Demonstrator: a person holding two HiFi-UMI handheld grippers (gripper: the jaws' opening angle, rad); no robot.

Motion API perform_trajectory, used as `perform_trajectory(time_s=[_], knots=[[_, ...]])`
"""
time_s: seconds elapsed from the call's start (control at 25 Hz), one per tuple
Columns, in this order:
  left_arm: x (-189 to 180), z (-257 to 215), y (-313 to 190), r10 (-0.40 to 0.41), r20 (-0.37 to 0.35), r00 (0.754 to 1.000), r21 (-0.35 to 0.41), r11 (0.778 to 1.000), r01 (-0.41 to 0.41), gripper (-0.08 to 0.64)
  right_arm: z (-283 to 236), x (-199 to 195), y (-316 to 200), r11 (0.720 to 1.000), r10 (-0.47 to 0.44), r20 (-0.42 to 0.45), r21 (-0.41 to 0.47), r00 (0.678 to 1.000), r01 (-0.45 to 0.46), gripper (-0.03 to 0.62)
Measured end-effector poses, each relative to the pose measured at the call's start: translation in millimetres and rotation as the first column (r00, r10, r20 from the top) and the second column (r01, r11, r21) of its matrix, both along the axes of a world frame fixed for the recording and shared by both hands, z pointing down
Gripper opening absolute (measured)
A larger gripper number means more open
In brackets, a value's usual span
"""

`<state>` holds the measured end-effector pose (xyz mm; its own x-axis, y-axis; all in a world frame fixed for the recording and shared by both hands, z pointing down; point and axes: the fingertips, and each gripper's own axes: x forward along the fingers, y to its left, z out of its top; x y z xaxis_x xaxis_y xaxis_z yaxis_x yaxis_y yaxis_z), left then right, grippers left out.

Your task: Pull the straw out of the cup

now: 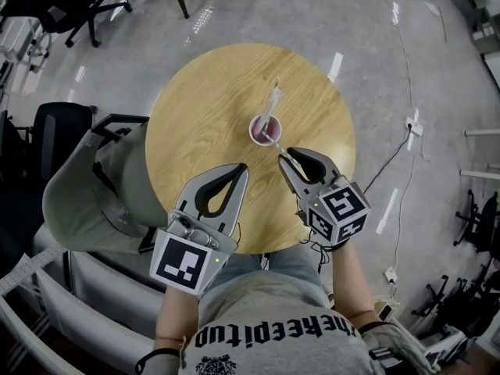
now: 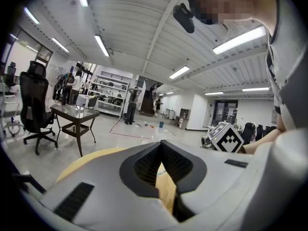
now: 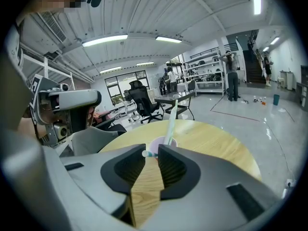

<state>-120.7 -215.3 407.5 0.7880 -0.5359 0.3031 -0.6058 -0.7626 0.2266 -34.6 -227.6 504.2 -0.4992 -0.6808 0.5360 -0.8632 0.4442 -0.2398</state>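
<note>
The straw I'm after has its far end down in the little purple cup, which sits a bit past the middle of the round bench. Its long axis leans low out of the cup, toward me and to the right, so the free end points at my right gripper. From the right gripper view that white-and-teal tip sits in the narrow slot between the jaw tips, so I'd call the gripper pinched on it, just this side of the cup rim. I reckon holding it near the end and in line with the lean lets a pull slide it out without tipping the cup. A taller pale straw stands in the same cup, tilted away from me, clear of the jaws. My left gripper hangs over the near edge with its jaws together on nothing, well apart from the cup, so nothing braces the cup.
</note>
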Motion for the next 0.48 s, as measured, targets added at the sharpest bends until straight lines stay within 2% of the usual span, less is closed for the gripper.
perform_trajectory(time_s=[0.32,0.48], knots=[[-2.7,2.4,-0.9,-0.005,0.001,1.000,-0.004,1.000,0.005,0.026,5.7,0.0,-0.8,1.000,0.005,-0.016,-0.005,1.000,-0.005,0.102],[-2.1,1.9,-0.2,-0.001,0.001,1.000,-0.003,1.000,0.001,0.026,5.3,2.5,-2.1,1.000,0.022,-0.032,0.002,0.999,-0.022,0.063]])
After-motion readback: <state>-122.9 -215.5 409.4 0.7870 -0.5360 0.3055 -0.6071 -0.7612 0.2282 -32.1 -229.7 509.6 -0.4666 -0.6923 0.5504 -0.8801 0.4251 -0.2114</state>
